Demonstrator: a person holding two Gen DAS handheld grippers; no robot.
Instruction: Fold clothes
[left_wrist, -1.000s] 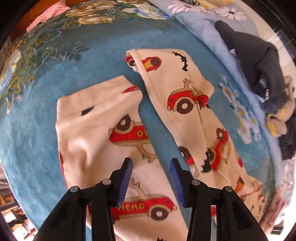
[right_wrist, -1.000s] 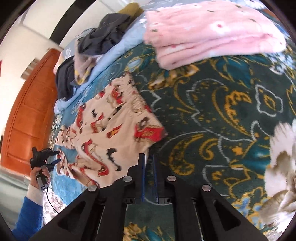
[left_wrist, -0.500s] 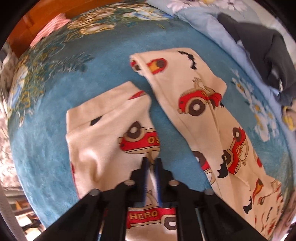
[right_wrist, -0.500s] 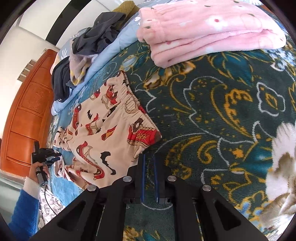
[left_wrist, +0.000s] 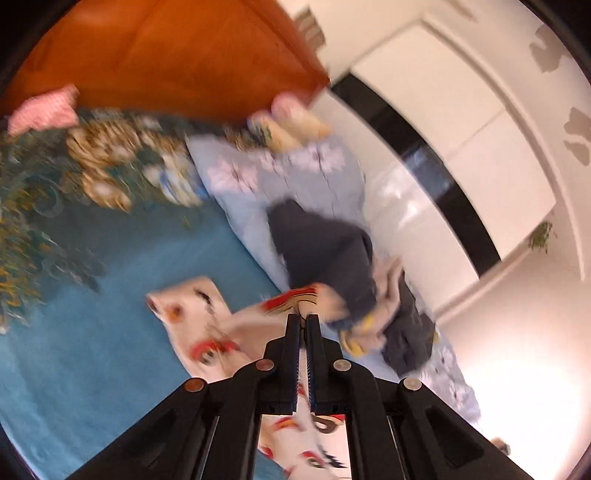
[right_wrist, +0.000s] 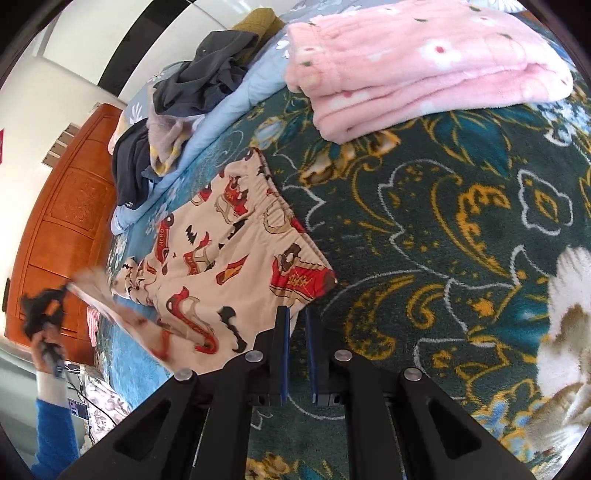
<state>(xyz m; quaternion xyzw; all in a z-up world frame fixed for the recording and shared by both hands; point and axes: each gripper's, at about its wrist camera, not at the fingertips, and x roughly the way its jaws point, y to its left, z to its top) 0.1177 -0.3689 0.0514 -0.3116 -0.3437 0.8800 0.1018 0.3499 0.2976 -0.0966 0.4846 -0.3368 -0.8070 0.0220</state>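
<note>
Cream pants (right_wrist: 221, 266) printed with red cars lie spread on the teal patterned bedspread (right_wrist: 424, 221). My right gripper (right_wrist: 296, 317) is shut on the pants' near edge by the waistband, and a strip of cream cloth shows between its fingers. My left gripper (left_wrist: 303, 319) is shut on one pant leg (left_wrist: 291, 301) and holds it raised above the bed. The other leg (left_wrist: 192, 314) still lies flat. In the right wrist view, the left gripper (right_wrist: 40, 306) appears at the far left with the lifted leg stretched up to it, held by a hand in a blue sleeve (right_wrist: 51, 424).
A folded pink blanket (right_wrist: 424, 66) lies at the far side of the bedspread. A heap of dark and pale clothes (right_wrist: 192, 92) rests on a light blue quilt (right_wrist: 240, 107). An orange wooden panel (right_wrist: 62, 221) stands beyond the bed's edge.
The left gripper went from open above the pant leg to shut on it, then rose and tipped up, lifting the leg off the bed. The right gripper stayed put.
</note>
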